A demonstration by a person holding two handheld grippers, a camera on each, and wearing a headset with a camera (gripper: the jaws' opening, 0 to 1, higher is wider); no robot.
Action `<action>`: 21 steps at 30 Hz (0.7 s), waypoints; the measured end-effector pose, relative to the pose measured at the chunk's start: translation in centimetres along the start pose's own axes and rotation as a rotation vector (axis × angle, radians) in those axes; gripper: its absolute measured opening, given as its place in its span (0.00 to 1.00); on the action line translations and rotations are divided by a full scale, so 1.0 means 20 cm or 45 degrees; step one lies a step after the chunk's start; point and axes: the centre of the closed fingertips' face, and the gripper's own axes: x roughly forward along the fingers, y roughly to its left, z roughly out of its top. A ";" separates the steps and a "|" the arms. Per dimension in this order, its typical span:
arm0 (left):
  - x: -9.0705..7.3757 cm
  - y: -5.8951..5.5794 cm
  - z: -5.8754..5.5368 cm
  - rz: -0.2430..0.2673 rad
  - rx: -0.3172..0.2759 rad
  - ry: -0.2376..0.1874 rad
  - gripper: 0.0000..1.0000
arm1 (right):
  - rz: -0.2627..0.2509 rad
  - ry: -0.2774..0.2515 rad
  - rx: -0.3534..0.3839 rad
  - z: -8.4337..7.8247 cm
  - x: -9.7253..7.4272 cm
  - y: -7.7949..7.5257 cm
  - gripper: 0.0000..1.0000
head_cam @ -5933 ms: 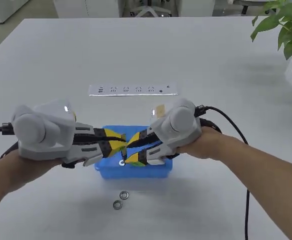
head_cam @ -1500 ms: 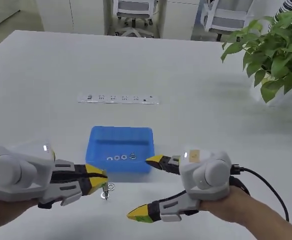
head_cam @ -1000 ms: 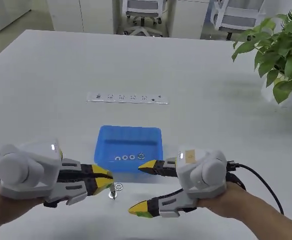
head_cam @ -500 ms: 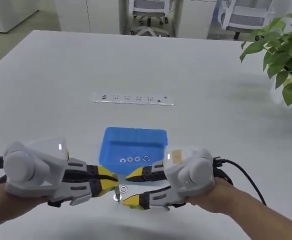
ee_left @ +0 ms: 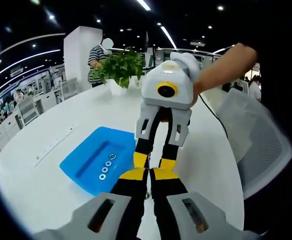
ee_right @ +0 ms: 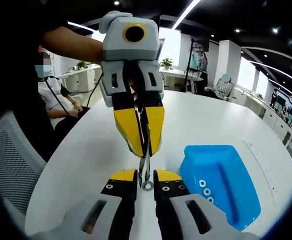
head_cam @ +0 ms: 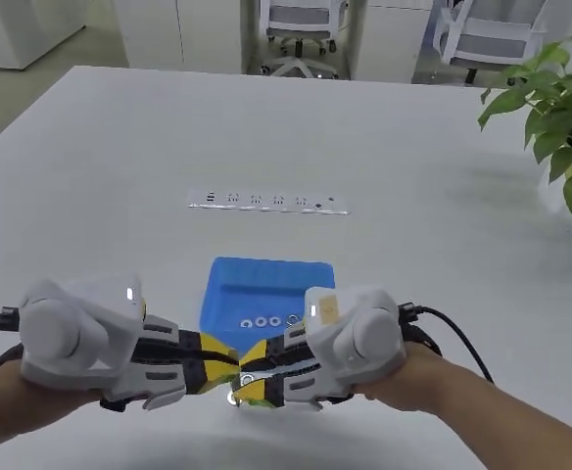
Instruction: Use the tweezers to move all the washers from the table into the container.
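- Left gripper [ee_right: 145,145]: jaws clamped flat on the upper legs of the tweezers [ee_right: 144,167], which point down at the table [head_cam: 168,147]. My reading is that it serves as the handle.
- Right gripper [ee_right: 146,175]: faces the left one tip to tip, with its jaws drawn nearly together either side of the tweezers' lower legs. It looks placed to pinch them shut. I cannot tell whether it is pressing yet.
- Loose washer [ee_right: 147,185]: flat on the table at the tweezers' points, just in front of the container [head_cam: 266,279]. I cannot tell whether it is gripped.
- Row of washers [head_cam: 268,321]: already on the container floor, so the task is well along.
- Next, probably: squeeze, lift, and carry a short way over the near wall. The risk is the washer slipping from the thin points.
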 end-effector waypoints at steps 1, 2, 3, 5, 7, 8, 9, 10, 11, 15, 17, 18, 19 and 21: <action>0.00 0.00 0.00 -0.004 0.002 0.004 0.07 | 0.006 0.001 0.000 0.00 0.00 0.00 0.11; 0.00 0.00 0.00 -0.004 0.007 0.007 0.07 | 0.020 0.003 0.001 0.00 0.00 0.01 0.10; 0.00 0.00 0.00 -0.010 0.007 0.010 0.07 | 0.020 0.008 -0.009 0.00 0.01 0.01 0.10; 0.00 0.00 0.00 -0.012 0.016 0.017 0.07 | 0.024 0.011 -0.005 0.00 0.01 0.00 0.09; 0.00 0.00 0.00 -0.012 0.015 0.019 0.07 | 0.027 0.012 0.003 0.00 0.01 0.00 0.09; 0.00 0.00 0.00 -0.011 0.016 0.020 0.07 | 0.027 0.012 0.008 0.00 0.01 0.00 0.08; 0.00 0.00 0.00 -0.010 0.017 0.021 0.07 | 0.027 0.012 0.011 0.00 0.01 0.00 0.08; 0.00 0.00 0.00 -0.009 0.017 0.021 0.07 | 0.027 0.013 0.023 0.00 0.01 0.00 0.08; 0.00 0.00 0.00 -0.009 0.016 0.022 0.07 | 0.028 0.012 0.030 0.00 0.01 0.00 0.07; 0.00 0.00 0.00 -0.007 0.016 0.024 0.07 | 0.029 0.007 0.078 -0.01 0.01 0.00 0.06; 0.01 0.01 0.01 -0.007 0.018 0.026 0.07 | 0.029 0.004 0.091 -0.01 0.01 0.00 0.06; 0.01 0.01 0.01 -0.008 0.019 0.027 0.07 | 0.031 0.004 0.097 -0.01 0.01 0.00 0.06; 0.01 0.01 0.01 -0.009 0.020 0.028 0.07 | 0.034 0.005 0.090 -0.01 0.01 0.00 0.06; 0.02 0.01 0.00 -0.013 0.020 0.029 0.07 | 0.039 0.007 0.092 -0.01 0.01 0.01 0.06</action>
